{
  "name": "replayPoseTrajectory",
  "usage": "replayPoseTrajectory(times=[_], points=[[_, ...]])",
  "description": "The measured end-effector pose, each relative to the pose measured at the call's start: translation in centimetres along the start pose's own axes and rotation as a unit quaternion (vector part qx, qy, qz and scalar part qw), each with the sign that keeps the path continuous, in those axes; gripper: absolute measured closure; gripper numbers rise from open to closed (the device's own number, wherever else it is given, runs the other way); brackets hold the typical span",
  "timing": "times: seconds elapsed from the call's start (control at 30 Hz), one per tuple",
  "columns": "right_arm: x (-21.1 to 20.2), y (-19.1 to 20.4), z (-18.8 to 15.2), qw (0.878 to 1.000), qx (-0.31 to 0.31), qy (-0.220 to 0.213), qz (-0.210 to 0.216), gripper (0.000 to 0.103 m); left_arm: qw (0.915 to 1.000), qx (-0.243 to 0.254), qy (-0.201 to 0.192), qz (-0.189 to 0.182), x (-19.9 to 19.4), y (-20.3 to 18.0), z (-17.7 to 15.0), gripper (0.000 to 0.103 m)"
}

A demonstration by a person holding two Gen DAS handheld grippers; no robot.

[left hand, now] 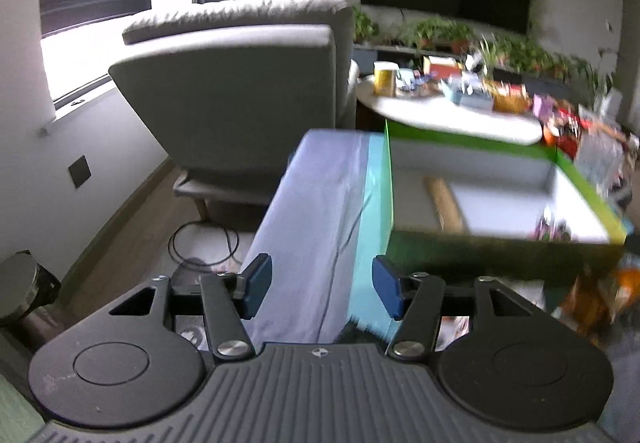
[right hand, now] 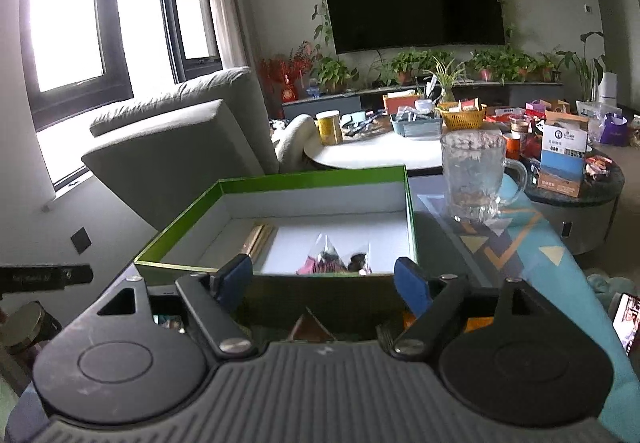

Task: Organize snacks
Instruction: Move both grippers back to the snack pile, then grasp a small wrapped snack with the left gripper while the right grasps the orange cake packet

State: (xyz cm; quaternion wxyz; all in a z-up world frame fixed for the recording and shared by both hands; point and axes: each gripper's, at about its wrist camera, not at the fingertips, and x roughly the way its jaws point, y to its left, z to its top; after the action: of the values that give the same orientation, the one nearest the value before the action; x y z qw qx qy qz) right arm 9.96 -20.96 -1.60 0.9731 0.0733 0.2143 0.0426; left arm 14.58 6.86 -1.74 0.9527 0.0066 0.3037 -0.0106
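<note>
A green-rimmed box point(right hand: 224, 203) with a white inside stands on the patterned table. Inside lie a tan stick-shaped pack point(right hand: 262, 239) and clear-wrapped snack packets point(right hand: 336, 259). The box also shows in the left wrist view point(left hand: 588, 183), blurred, with the tan pack point(left hand: 444, 203) and a snack packet point(left hand: 554, 229). My right gripper point(right hand: 324, 283) is open and empty just before the box's near wall. My left gripper point(left hand: 322, 287) is open and empty, left of the box over the pale cloth point(left hand: 320, 203).
A glass mug point(right hand: 476, 175) stands right of the box. A grey armchair point(right hand: 172, 147) is at the left. A white round table point(right hand: 380, 151) behind holds a yellow can point(right hand: 330, 129), a basket point(right hand: 462, 117) and cartons. Orange snack bags point(left hand: 600, 299) lie at right.
</note>
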Motion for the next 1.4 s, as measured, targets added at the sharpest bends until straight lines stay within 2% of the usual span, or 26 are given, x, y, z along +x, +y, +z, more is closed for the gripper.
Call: replayPoseTrajectory(times=[0.1, 0.27, 0.43, 0.5, 0.6, 0.73, 0.97, 1.17, 1.2, 1.23, 1.3, 1.4], points=[[-0.5, -0.3, -0.5, 1.000, 0.000, 0.007, -0.004, 0.055, 0.9996, 0.017, 0.018, -0.010, 0.5, 0.1, -1.4, 0.050], [-1.1, -1.1, -1.1, 1.000, 0.008, 0.015, -0.019, 0.055, 0.9984, 0.008, 0.047, -0.029, 1.5, 0.6, -2.7, 0.050], [-1.4, -1.6, -1.7, 0.999, 0.011, 0.024, -0.028, 0.055, 0.9984, 0.007, 0.048, -0.028, 1.0, 0.7, -3.7, 0.050], [-1.3, -1.8, -2.1, 0.999, 0.014, 0.031, -0.029, 0.055, 0.9981, 0.011, 0.042, -0.045, 0.5, 0.5, -3.8, 0.050], [-1.1, -2.1, -2.7, 0.998, 0.022, 0.043, -0.030, 0.055, 0.9954, 0.041, 0.028, -0.081, -0.5, -1.2, -3.9, 0.050], [-1.1, -1.9, -3.2, 0.998, 0.021, 0.052, -0.027, 0.055, 0.9870, 0.103, 0.008, -0.124, -1.5, -4.7, -4.5, 0.049], [-1.8, -1.9, -3.6, 0.998, 0.015, 0.056, -0.021, 0.055, 0.9804, 0.160, -0.003, -0.115, 0.3, -8.2, -4.1, 0.049], [-2.1, -1.5, -4.6, 0.997, 0.007, 0.078, 0.017, 0.055, 0.9805, 0.144, 0.011, -0.134, 1.8, -8.0, -3.1, 0.050], [-2.0, -1.3, -4.9, 0.996, 0.004, 0.084, 0.021, 0.055, 0.9811, 0.130, 0.020, -0.141, 2.1, -7.8, -3.0, 0.052], [-1.7, -1.1, -5.1, 0.996, 0.001, 0.090, 0.024, 0.055, 0.9815, 0.111, 0.030, -0.153, 2.4, -7.4, -2.9, 0.059], [-1.3, -0.7, -5.5, 0.995, -0.004, 0.099, 0.023, 0.055, 0.9832, 0.083, 0.042, -0.157, 2.6, -6.8, -2.8, 0.061], [-1.2, -0.6, -5.7, 0.994, -0.003, 0.103, 0.024, 0.055, 0.9849, 0.080, 0.032, -0.150, 1.9, -6.4, -2.8, 0.069]])
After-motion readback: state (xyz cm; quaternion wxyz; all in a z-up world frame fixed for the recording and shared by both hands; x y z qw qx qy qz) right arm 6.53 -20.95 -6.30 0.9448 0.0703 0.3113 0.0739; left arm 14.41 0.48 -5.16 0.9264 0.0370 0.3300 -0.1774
